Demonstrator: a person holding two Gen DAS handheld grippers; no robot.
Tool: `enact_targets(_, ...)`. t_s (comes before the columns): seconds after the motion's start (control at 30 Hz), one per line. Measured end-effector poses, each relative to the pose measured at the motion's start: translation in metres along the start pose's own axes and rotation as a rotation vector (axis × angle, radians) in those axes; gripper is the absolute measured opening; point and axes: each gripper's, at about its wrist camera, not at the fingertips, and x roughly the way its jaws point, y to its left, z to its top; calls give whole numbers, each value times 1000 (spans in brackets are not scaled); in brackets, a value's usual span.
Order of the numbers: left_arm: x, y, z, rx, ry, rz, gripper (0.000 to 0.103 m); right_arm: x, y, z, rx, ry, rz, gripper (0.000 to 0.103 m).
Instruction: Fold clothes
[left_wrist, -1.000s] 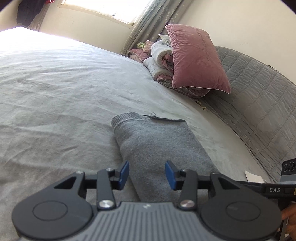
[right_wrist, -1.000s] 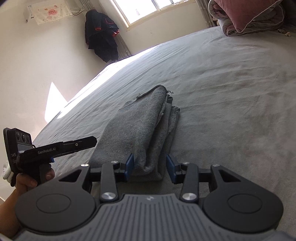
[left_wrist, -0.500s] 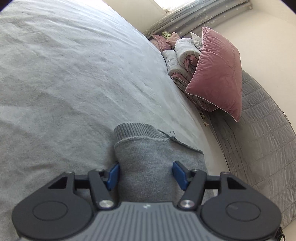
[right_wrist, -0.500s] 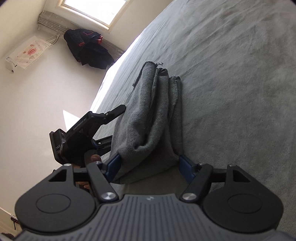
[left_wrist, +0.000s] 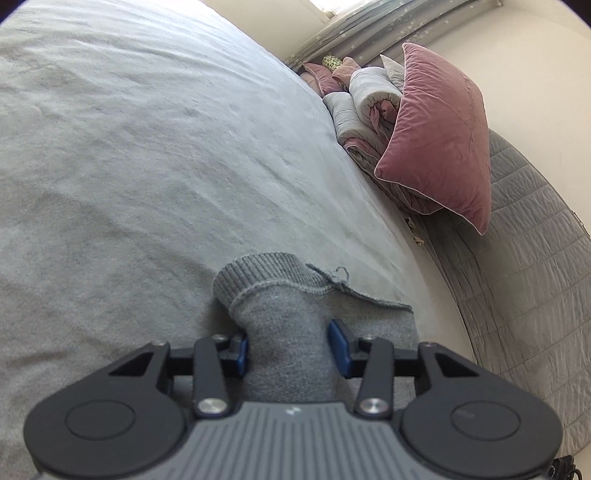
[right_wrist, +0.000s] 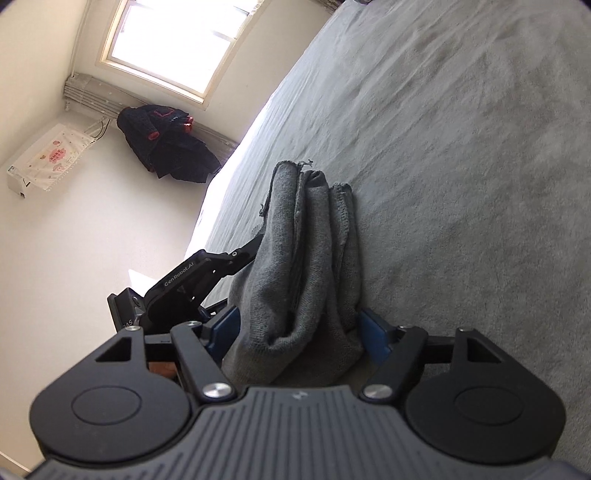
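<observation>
Both grippers, left (left_wrist: 291, 349) and right (right_wrist: 299, 328), pinch the folded sweater (right_wrist: 306, 266) on open bedspread (left_wrist: 147, 147).

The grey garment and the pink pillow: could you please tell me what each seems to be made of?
Grey garment: apparently soft knit, perhaps cotton or wool blend; ribbed hem, fuzzy matte surface, frayed thread.
Pink pillow: likely velvet; a soft sheen shifts across its creases, with pale piping along the edge.
</observation>
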Motion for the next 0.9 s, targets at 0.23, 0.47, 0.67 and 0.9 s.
enact_targets(0.23, -22, -8, -5, -54, -45, 43, 20, -4, -2, 9, 26, -8, 28, 34)
enact_targets(0.47, -50, -22, -6, 49, -57, 155, 34, -14, -8, 25, 67, -13, 23, 36)
enact_targets(0.67, -38, -15, 15, 51, -7, 167, 56, -22, -10, 18, 124, -14, 27, 67)
enact_targets(0.9, -14, -33, 47, 235, 25, 221, 62, -23, -9, 2, 157, 4, 19, 69)
